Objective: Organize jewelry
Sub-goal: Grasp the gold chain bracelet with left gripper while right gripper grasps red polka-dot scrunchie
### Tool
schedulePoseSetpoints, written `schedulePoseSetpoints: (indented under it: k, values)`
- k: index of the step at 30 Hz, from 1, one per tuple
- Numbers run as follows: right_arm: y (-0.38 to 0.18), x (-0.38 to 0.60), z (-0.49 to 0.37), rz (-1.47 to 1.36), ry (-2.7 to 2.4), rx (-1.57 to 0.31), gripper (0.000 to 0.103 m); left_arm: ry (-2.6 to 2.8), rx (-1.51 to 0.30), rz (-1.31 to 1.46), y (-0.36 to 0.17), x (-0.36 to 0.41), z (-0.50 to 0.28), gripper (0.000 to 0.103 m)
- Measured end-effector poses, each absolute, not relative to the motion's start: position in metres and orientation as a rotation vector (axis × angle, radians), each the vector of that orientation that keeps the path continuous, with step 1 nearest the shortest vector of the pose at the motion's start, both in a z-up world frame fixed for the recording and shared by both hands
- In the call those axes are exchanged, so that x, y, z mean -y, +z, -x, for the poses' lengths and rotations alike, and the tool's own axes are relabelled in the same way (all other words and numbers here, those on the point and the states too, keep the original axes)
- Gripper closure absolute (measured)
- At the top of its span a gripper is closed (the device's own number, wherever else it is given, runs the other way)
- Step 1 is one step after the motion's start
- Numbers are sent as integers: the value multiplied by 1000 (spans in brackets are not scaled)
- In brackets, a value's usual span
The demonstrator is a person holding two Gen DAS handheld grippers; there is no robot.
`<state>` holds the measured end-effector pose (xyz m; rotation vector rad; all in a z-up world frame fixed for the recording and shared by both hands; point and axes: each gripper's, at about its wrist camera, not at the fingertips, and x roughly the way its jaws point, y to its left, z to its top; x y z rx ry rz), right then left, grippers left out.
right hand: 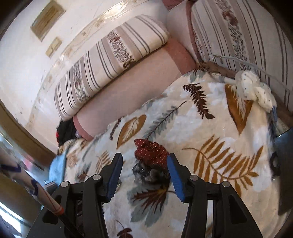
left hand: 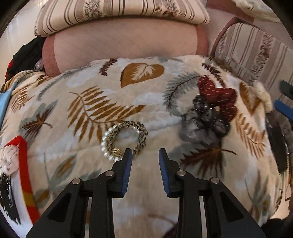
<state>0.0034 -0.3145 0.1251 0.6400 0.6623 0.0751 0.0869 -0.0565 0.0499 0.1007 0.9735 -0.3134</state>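
Observation:
A ring-shaped bracelet (left hand: 107, 141) of pearls and black-and-gold braid lies on the leaf-print blanket (left hand: 91, 95). My left gripper (left hand: 145, 152) hovers open just right of it, its left fingertip close over the ring's lower right edge, with nothing between the pads. To the right lie a dark red scrunchie (left hand: 218, 97) and a grey-black one (left hand: 203, 120), touching. My right gripper (right hand: 145, 157) is open above that pair, red scrunchie (right hand: 152, 150) and grey one (right hand: 148, 174) showing between its fingers, pads not touching either. A cream bow (right hand: 254, 89) lies far right.
A red-rimmed box (left hand: 23, 164) holding a white item sits at the blanket's left edge, a light blue piece (left hand: 5, 102) above it. Striped cushions (left hand: 119, 12) and a pink bolster (left hand: 124, 40) bound the far side. A dark object (right hand: 283, 164) stands at the right.

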Motion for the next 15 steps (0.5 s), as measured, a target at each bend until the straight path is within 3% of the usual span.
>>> schedulePoseSetpoints:
  k: [3, 4, 5, 6, 15]
  values:
    - [105, 328, -10, -697, 90, -704, 46, -305, -976, -153, 38, 73, -102, 76]
    - [102, 333, -11, -719, 102, -707, 46, -292, -968, -171, 34, 77, -106, 83]
    - [99, 337, -12, -740, 111, -707, 46, -285, -975, -175, 29, 81, -112, 99]
    - [99, 338, -12, -741, 114, -708, 46, -269, -986, -167, 24, 82, -119, 103]
    - [101, 323, -31, -571, 104, -702, 46, -303, -859, -28, 69, 48, -78, 103]
